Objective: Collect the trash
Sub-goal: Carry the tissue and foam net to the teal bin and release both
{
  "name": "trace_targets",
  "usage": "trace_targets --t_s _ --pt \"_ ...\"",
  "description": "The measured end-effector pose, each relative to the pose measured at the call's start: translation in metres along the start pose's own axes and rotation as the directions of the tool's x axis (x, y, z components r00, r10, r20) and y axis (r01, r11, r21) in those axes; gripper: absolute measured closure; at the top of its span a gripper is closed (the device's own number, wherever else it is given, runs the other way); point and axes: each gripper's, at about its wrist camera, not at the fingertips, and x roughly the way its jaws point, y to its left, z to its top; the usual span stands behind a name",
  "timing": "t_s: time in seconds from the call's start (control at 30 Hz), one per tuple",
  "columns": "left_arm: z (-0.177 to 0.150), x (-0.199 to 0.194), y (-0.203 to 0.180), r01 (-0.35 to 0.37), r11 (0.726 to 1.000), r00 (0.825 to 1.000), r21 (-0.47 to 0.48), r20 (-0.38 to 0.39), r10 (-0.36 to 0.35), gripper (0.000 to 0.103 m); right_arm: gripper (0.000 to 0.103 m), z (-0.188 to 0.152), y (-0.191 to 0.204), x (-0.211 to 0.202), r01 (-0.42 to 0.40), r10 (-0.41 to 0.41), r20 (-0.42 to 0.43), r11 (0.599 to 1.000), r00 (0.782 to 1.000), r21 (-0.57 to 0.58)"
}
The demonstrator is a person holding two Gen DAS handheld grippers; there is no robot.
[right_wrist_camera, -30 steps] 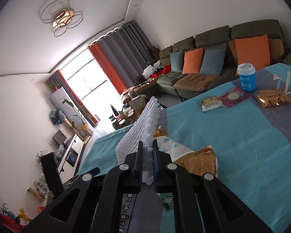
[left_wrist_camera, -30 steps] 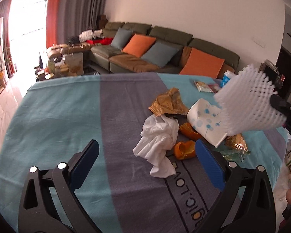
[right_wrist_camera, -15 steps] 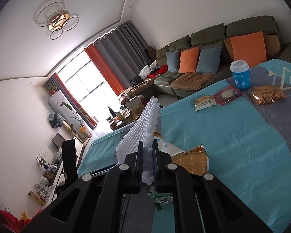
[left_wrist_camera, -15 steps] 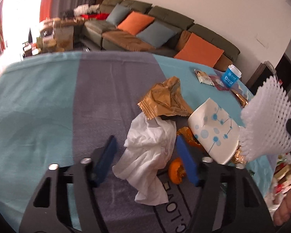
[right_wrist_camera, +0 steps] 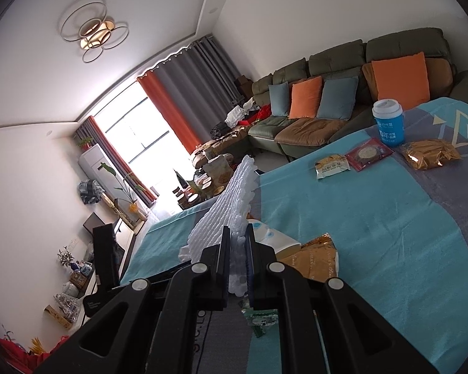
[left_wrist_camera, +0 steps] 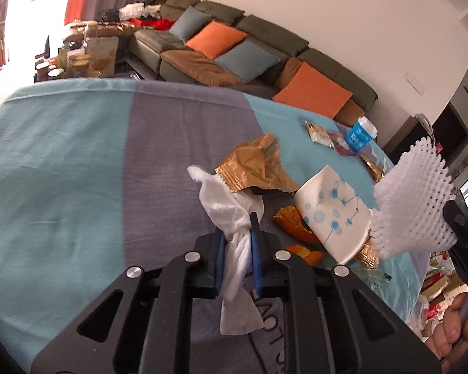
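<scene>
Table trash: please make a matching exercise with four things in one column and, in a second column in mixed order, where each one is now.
Things:
1. white tissue
2. white foam net
3. blue cup
4. orange peel

Places:
A. lying on the tablecloth, partly under the flattened paper cup
B. between the closing left claw
C. standing at the far table edge, near the sofa
D. clamped in the right claw

Pairs: 1-B, 2-D, 3-C, 4-A
</scene>
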Motion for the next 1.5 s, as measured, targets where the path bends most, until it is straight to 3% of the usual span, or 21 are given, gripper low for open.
trace_targets --t_s 0.1,0.4,0.5,0.6,0.67,1.0,1.13,1.27,1.5 --pt "-0.003 -0.024 0.004 -0.011 1.0 0.999 0.004 0.042 0.011 0.089 0.095 0.0 0.005 -0.001 -0.012 0.012 0.005 1.0 1.0 -0.014" --pt "-0.018 -0.074 0.016 0.012 1.0 0.997 -0.009 0.071 -0.011 0.088 0.095 -0.001 0.022 -0.007 -0.03 0.031 0.012 0.999 0.999 -0.043" --pt "-0.029 -0.085 0.015 0.022 1.0 0.998 -0.008 0.062 -0.022 0.088 0.095 -0.001 0.023 -0.009 -0.029 0.03 0.016 0.998 0.999 -0.05" --pt "-0.045 -0.081 0.024 0.066 0.995 0.998 -0.075 -0.01 -0.067 0.088 0.095 -0.003 0.029 -0.011 -0.034 0.035 0.019 0.998 0.999 -0.06" --pt "-0.054 -0.081 0.028 0.048 0.996 0.999 -0.075 -0.022 -0.05 0.088 0.095 -0.004 0.034 -0.014 -0.039 0.041 0.024 0.997 0.999 -0.07" --pt "-0.085 -0.134 0.029 0.003 0.999 0.995 -0.046 0.095 0.001 0.088 0.095 -0.01 0.059 -0.028 -0.063 0.068 0.039 0.991 0.997 -0.121" --pt "-0.091 -0.172 0.027 -0.083 0.997 0.976 -0.008 0.201 0.083 0.088 0.095 -0.016 0.079 -0.025 -0.096 0.101 0.021 0.983 0.995 -0.156" --pt "-0.095 -0.212 0.028 -0.192 0.981 0.936 0.014 0.303 0.179 0.087 0.095 -0.026 0.104 -0.015 -0.148 0.146 -0.022 0.971 0.989 -0.19" --pt "-0.104 -0.258 0.051 -0.29 0.955 0.874 -0.061 0.388 0.29 0.087 0.095 -0.041 0.15 0.008 -0.238 0.219 -0.102 0.936 0.97 -0.26"
